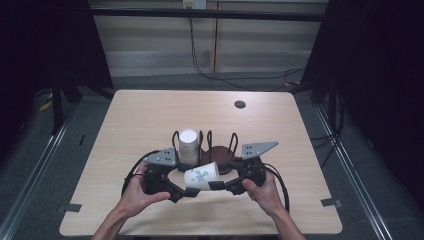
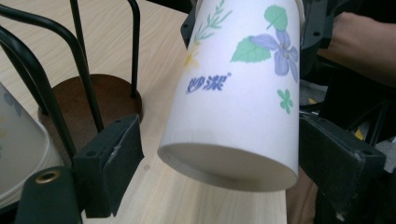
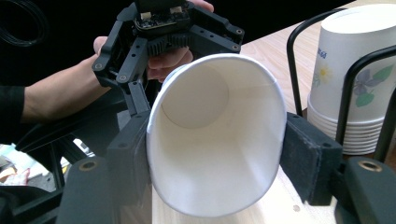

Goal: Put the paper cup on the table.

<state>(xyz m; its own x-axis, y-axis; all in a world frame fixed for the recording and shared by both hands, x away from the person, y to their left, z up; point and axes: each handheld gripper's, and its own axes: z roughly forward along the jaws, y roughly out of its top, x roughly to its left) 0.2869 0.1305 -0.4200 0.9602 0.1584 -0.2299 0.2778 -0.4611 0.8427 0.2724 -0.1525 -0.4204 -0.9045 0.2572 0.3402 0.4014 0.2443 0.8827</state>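
In the left gripper view the paper cup [image 2: 238,93] runs off the top edge, so its mouth is cut away, and the stack of cups [image 2: 18,149] shows as a sliver at the left edge. The wire cup holder [image 2: 79,70] loses its upper loops past the frame. In the right gripper view the cup's outer print is hidden behind its own rim. From the high view that print is too small to read, and the cup covers the fingertips of the right gripper [image 1: 218,185].
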